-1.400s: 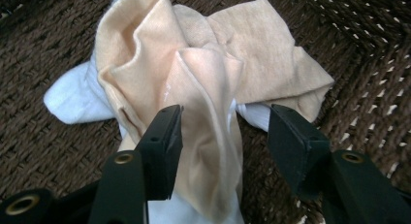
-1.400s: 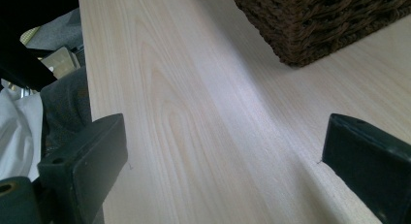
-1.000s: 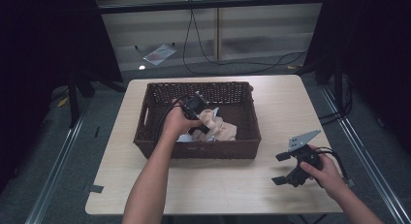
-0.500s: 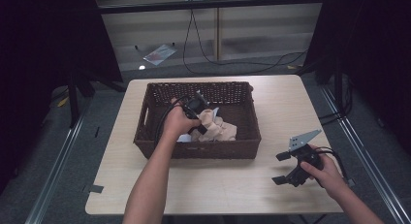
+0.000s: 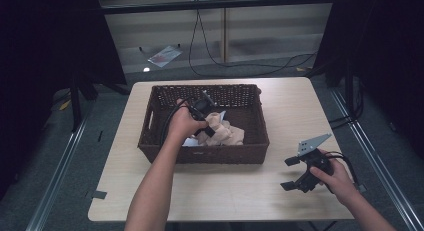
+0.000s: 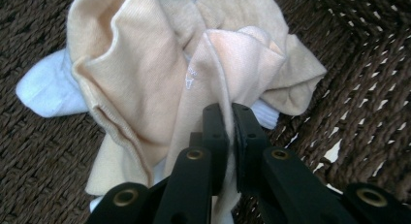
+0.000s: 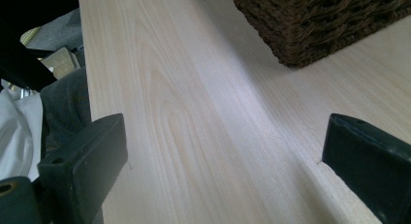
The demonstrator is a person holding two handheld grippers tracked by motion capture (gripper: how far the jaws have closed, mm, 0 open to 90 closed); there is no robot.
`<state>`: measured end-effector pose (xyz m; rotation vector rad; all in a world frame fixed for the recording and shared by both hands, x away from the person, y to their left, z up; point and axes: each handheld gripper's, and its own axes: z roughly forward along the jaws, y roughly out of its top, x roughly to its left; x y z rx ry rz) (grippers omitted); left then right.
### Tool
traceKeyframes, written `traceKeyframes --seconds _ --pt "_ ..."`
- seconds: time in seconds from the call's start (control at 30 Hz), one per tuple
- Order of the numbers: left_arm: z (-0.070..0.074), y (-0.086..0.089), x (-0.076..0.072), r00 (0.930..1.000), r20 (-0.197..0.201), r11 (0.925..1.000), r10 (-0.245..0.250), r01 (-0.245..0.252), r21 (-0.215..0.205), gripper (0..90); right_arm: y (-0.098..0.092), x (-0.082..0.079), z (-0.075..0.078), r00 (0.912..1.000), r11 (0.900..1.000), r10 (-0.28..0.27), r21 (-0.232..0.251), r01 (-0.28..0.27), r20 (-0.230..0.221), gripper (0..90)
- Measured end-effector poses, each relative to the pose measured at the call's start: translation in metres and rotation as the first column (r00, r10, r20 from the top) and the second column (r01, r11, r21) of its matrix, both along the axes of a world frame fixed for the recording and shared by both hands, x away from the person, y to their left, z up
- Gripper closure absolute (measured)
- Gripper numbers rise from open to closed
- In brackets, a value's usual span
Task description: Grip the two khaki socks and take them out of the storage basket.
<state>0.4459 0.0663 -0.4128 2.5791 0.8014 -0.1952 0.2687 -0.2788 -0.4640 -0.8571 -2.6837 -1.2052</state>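
Beige cloth (image 6: 160, 88) pinched between left tongs (image 6: 229, 122)

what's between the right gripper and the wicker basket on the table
Nothing: in the high view only bare tabletop separates the open right gripper from the wicker basket; the right gripper view shows the same bare wood.

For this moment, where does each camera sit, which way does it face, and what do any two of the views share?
High view: above the person's side, looking forward and down on the table; both forearms, left gripper in the wicker basket, right gripper.
Left gripper view: rides the left gripper, looking along its jaws, shut on the beige cloth.
Right gripper view: rides the right gripper, low over the table, jaws wide.
Shared: all three views show the basket.
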Motion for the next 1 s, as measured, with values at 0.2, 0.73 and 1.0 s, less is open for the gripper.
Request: traceKeyframes --seconds 0.2,0.73,1.0 --pt "0.015 0.005 0.0 1.0 0.0 0.9997 0.005 -0.005 -0.022 85.9 0.0 0.0 0.0 1.0 1.0 -0.003 -0.01 0.003 -0.006 1.6" --pt "0.049 0.017 -0.006 0.9998 0.007 0.9996 0.02 -0.02 -0.021 85.7 0.0 0.0 0.0 1.0 1.0 -0.001 -0.01 0.001 -0.006 1.7" --pt "0.063 0.021 -0.01 0.9996 -0.001 0.9992 0.029 -0.029 -0.03 85.7 0.0 0.0 0.0 1.0 1.0 -0.002 -0.011 0.002 -0.006 1.6"
